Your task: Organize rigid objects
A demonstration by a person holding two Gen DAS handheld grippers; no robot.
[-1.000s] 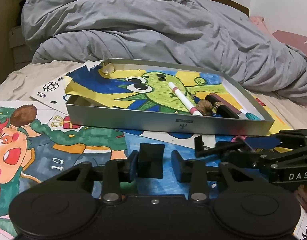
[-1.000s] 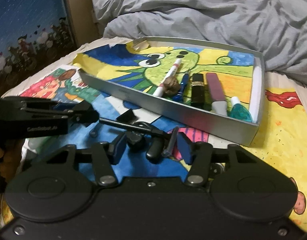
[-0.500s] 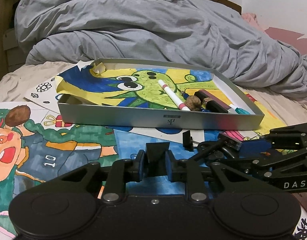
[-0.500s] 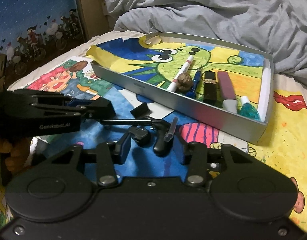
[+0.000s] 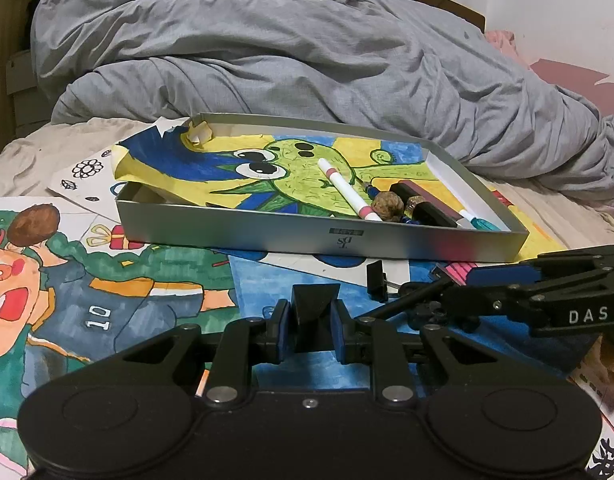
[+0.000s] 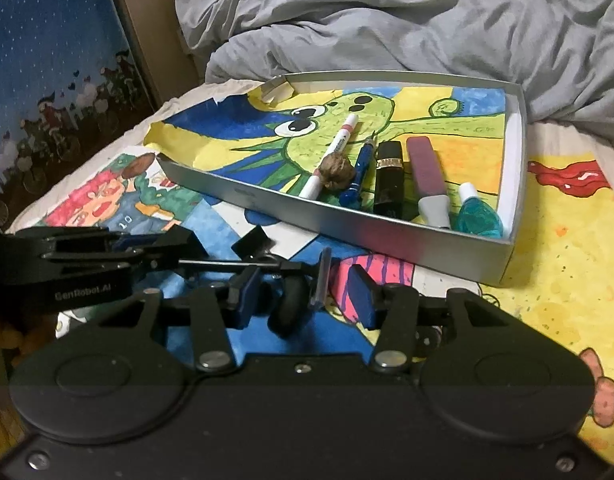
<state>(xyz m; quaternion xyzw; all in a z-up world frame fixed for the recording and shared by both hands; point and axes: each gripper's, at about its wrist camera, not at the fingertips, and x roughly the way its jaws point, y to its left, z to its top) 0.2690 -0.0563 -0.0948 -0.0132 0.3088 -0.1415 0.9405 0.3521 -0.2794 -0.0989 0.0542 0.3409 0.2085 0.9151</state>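
In the left wrist view the left gripper (image 5: 313, 322) now sits with its blue pads (image 5: 283, 330) pressed against both sides of a small black wedge-shaped piece (image 5: 315, 302). A second ago those pads stood well apart with the piece between them; half a second ago they had just met it. The grasp, then, has been made, and the piece looks ready to be carried.

The right gripper (image 6: 303, 294) has its jaws apart in the lower centre of the right wrist view. Between them lie a stubby black rounded object (image 6: 289, 302) and a slim grey stick (image 6: 322, 276), touched by neither pad as far as can be seen. These jaws have been open throughout the last second, so nothing is secured on this side yet.

The silver tray (image 5: 243, 226) lies across the middle of the frame on the coloured drawings (image 5: 107, 300). It already holds a white-and-pink marker (image 5: 345, 190), a walnut (image 5: 387, 212), a blue pen (image 6: 357, 178), a black lipstick tube (image 6: 388, 178), a mauve flat bar (image 6: 427, 176) and a small teal bottle (image 6: 478, 214). A black binder clip (image 5: 377, 280) rests on the paper just in front of the tray's near wall — apart from both grippers.

Judging by this, the left side's next step is to lift the wedge and clear the tray wall. The remaining clutter — clip, rounded object, stick — awaits collection.
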